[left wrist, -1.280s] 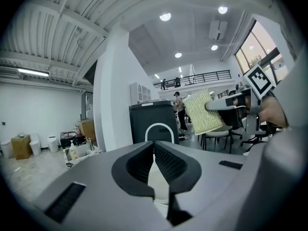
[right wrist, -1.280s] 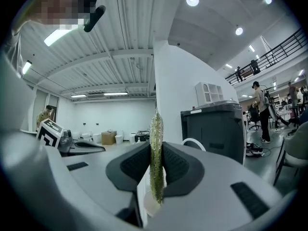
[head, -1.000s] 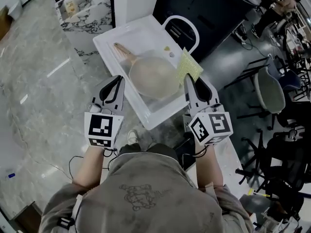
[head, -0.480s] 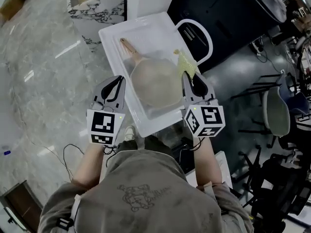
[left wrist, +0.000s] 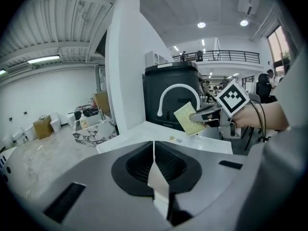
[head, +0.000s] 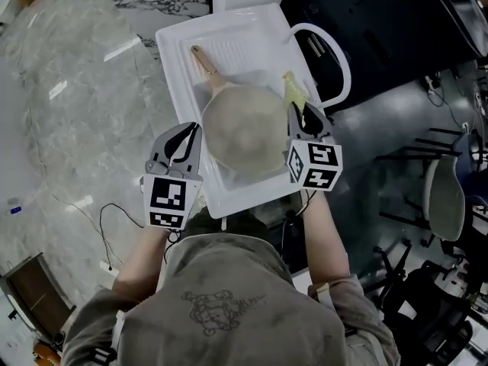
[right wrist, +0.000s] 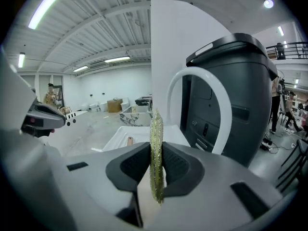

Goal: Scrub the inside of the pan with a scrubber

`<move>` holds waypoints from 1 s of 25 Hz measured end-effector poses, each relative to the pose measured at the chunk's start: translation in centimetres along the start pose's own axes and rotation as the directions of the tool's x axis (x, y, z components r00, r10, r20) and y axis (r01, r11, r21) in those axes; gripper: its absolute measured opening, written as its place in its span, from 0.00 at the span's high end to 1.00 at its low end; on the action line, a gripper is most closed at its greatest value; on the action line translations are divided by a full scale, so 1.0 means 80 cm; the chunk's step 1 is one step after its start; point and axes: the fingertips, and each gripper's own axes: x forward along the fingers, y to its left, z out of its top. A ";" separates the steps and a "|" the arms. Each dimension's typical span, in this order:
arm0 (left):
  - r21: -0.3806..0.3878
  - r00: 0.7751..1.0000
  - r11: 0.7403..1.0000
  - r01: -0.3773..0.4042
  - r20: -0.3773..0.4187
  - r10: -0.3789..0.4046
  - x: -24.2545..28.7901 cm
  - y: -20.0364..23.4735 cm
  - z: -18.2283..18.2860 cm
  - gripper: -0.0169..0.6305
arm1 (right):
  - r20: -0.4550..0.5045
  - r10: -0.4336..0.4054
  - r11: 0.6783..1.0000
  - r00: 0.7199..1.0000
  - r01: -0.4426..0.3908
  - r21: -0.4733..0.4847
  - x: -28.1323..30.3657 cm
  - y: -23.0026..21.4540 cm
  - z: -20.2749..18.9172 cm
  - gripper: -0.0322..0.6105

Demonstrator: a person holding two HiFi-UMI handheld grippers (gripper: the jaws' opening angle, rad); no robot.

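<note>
A round beige pan (head: 244,132) lies in the white sink (head: 174,75), its wooden handle (head: 203,61) pointing to the far left. My right gripper (head: 299,111) is at the pan's right rim, shut on a yellow-green scrubber (head: 296,90) that stands edge-on between the jaws (right wrist: 156,148). My left gripper (head: 187,130) hovers over the sink's left rim beside the pan, shut with nothing in it (left wrist: 154,148). From the left gripper view the scrubber (left wrist: 191,118) shows flat in the right gripper (left wrist: 208,113).
A white arched faucet (head: 335,59) rises at the sink's right side, close to the right gripper. A dark cabinet (head: 381,29) stands behind it. Marble floor (head: 69,128) lies to the left, chairs (head: 446,197) to the right.
The right gripper has moved in toward the pan's right rim with the scrubber, which now shows edge-on from above. The left gripper stays beside the sink's left rim.
</note>
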 end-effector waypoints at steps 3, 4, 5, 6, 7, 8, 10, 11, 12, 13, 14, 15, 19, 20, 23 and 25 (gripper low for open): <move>-0.012 1.000 1.000 0.007 -0.028 -0.008 0.015 -0.006 -0.016 0.94 | -0.041 0.001 1.000 0.999 -0.002 -0.004 0.031 -0.002 -0.025 0.84; -0.015 0.999 1.000 0.008 -0.035 -0.009 0.020 -0.008 -0.021 0.94 | -0.057 0.003 1.000 0.998 -0.003 -0.007 0.041 0.000 -0.035 0.84; -0.021 0.999 1.000 0.008 -0.043 -0.009 0.023 -0.009 -0.026 0.94 | -0.074 0.004 1.000 0.997 -0.005 -0.015 0.050 0.002 -0.045 0.84; -0.027 0.999 1.000 0.007 -0.050 -0.009 0.026 -0.009 -0.030 0.94 | -0.093 0.005 1.000 0.996 -0.008 -0.027 0.060 0.005 -0.056 0.84; -0.035 0.998 0.999 0.007 -0.057 -0.009 0.028 -0.010 -0.035 0.94 | -0.112 0.006 0.999 0.994 -0.010 -0.040 0.069 0.008 -0.067 0.84; -0.042 0.998 0.999 0.008 -0.063 -0.010 0.030 -0.010 -0.039 0.94 | -0.131 0.005 0.998 0.991 -0.012 -0.054 0.078 0.010 -0.077 0.84; -0.049 0.997 0.999 0.009 -0.076 -0.013 0.034 -0.010 -0.046 0.94 | -0.167 -0.002 0.997 0.986 -0.012 -0.079 0.095 0.015 -0.098 0.84; -0.050 0.997 0.999 0.010 -0.081 -0.014 0.035 -0.009 -0.050 0.94 | -0.184 -0.007 0.996 0.983 -0.009 -0.089 0.104 0.016 -0.109 0.84; -0.051 0.996 0.999 0.010 -0.087 -0.014 0.037 -0.009 -0.053 0.94 | -0.204 -0.014 0.995 0.979 -0.006 -0.097 0.113 0.018 -0.120 0.84; -0.053 0.996 0.999 0.009 -0.092 -0.014 0.038 -0.008 -0.057 0.94 | -0.224 -0.021 0.995 0.974 -0.002 -0.102 0.122 0.019 -0.130 0.84; -0.055 0.995 0.998 0.008 -0.097 -0.013 0.039 -0.008 -0.060 0.94 | -0.244 -0.025 0.994 0.969 0.000 -0.105 0.130 0.021 -0.141 0.84; -0.057 0.995 0.998 0.007 -0.101 -0.012 0.040 -0.007 -0.063 0.94 | -0.263 -0.029 0.994 0.964 0.001 -0.107 0.139 0.023 -0.151 0.84; -0.068 0.992 0.998 -0.003 -0.125 -0.006 0.038 -0.005 -0.080 0.94 | -0.316 -0.036 0.990 0.948 -0.009 -0.140 0.167 0.033 -0.187 0.84; -0.072 0.991 0.997 -0.006 -0.131 -0.003 0.037 -0.004 -0.084 0.94 | -0.327 -0.035 0.988 0.944 -0.016 -0.153 0.173 0.038 -0.193 0.84; -0.083 0.990 0.996 -0.014 -0.144 0.002 0.033 0.000 -0.095 0.94 | -0.351 -0.020 0.984 0.936 -0.045 -0.175 0.186 0.055 -0.207 0.84; -0.088 0.989 0.996 -0.018 -0.150 0.004 0.031 0.004 -0.099 0.94 | -0.360 0.012 0.979 0.933 -0.084 -0.185 0.193 0.073 -0.213 0.83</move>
